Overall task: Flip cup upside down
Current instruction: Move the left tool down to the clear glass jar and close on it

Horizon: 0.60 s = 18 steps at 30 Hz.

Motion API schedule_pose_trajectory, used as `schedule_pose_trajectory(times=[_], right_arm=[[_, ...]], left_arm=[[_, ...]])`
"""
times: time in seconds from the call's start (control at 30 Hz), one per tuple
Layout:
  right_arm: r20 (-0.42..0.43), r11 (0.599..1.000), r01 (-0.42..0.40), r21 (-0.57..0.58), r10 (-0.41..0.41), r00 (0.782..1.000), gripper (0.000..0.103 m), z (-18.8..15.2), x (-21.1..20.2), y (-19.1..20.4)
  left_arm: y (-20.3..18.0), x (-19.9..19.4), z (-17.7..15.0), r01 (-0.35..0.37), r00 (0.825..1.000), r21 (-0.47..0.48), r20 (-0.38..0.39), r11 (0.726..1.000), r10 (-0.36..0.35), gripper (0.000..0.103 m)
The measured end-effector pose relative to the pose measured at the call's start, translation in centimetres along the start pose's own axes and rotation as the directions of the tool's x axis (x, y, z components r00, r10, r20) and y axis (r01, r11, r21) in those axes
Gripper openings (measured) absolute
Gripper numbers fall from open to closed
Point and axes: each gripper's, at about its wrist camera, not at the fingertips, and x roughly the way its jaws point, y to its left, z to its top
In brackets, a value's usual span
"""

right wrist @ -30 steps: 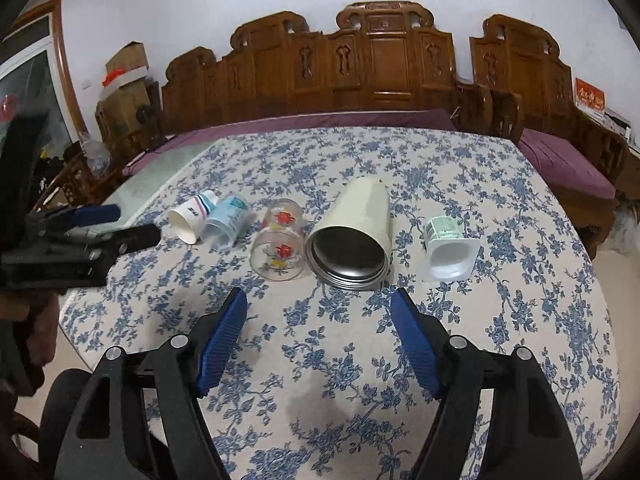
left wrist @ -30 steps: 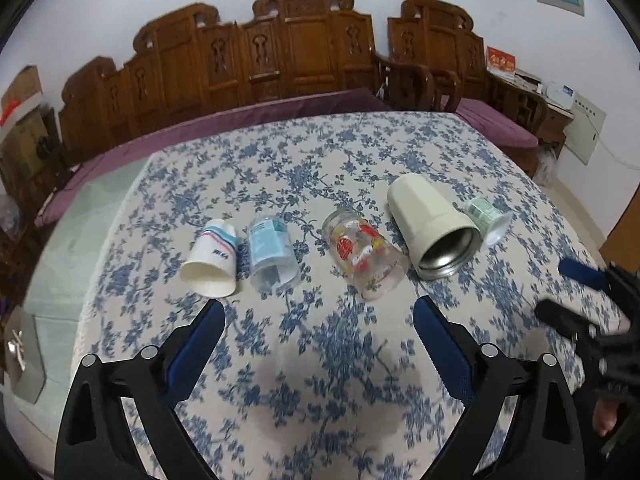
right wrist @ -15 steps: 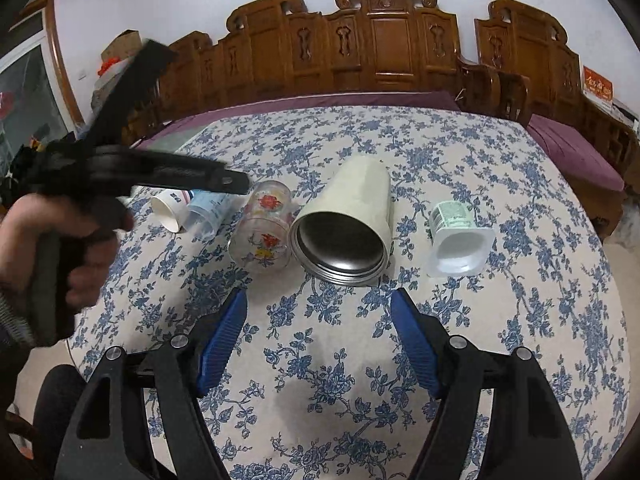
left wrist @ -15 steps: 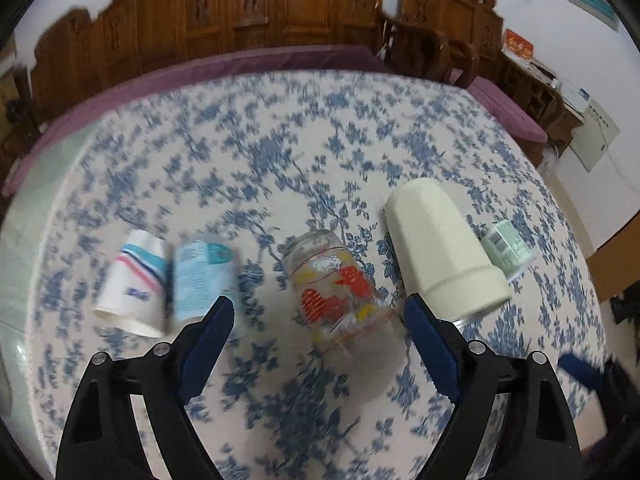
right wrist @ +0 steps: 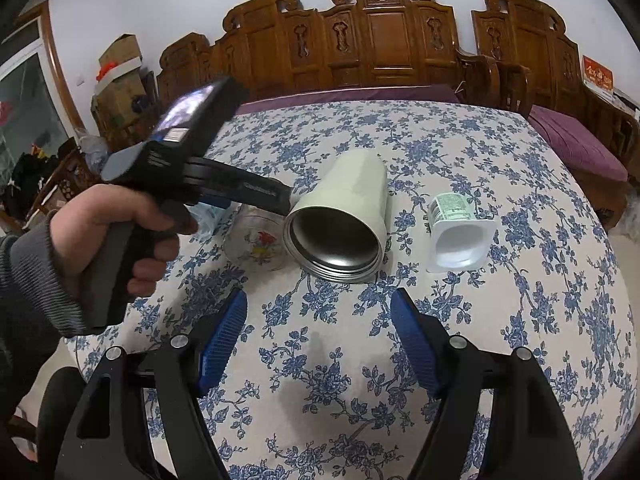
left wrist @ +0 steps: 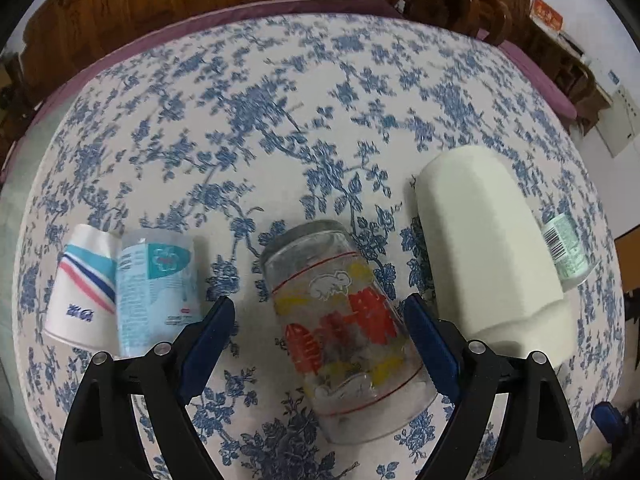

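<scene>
Your left gripper (left wrist: 316, 320) is spread wide, empty, straddling the glass cup (left wrist: 344, 328) lying on its side near the table's (left wrist: 280, 100) front edge. It is rigid, slick and breakable, so close on its mid-body. Your right gripper (right wrist: 320, 328) hangs open and empty, short of the cream tumbler (right wrist: 344, 220) beyond.

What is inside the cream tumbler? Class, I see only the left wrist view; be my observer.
Observer: Right wrist view: the cream tumbler lies on its side, its open mouth showing a bare steel inside.
Operator: The right gripper?
Observer: The right gripper hangs open above the tablecloth, short of the tumbler.
Operator: The green-labelled cup?
Observer: The green-labelled cup lies sideways, white mouth toward that camera.
</scene>
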Motion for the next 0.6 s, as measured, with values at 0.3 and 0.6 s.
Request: schedule_pose_trajectory(times=[0.3, 0.6], right_arm=[[0.009, 1.0, 0.003, -0.002, -0.003, 1.0, 0.076, -0.2, -0.9, 0.0], [0.029, 0.999, 0.031, -0.02, -0.03, 0.999, 0.076, -0.6, -2.6, 0.4]], left_arm=[[1.2, 1.2, -0.2, 0.095, 0.993, -0.099, -0.057, 0.991, -0.101, 0.057], [0.6, -2.2, -4.2, 0.101, 0.995, -0.02, -0.02, 0.995, -0.102, 0.056]])
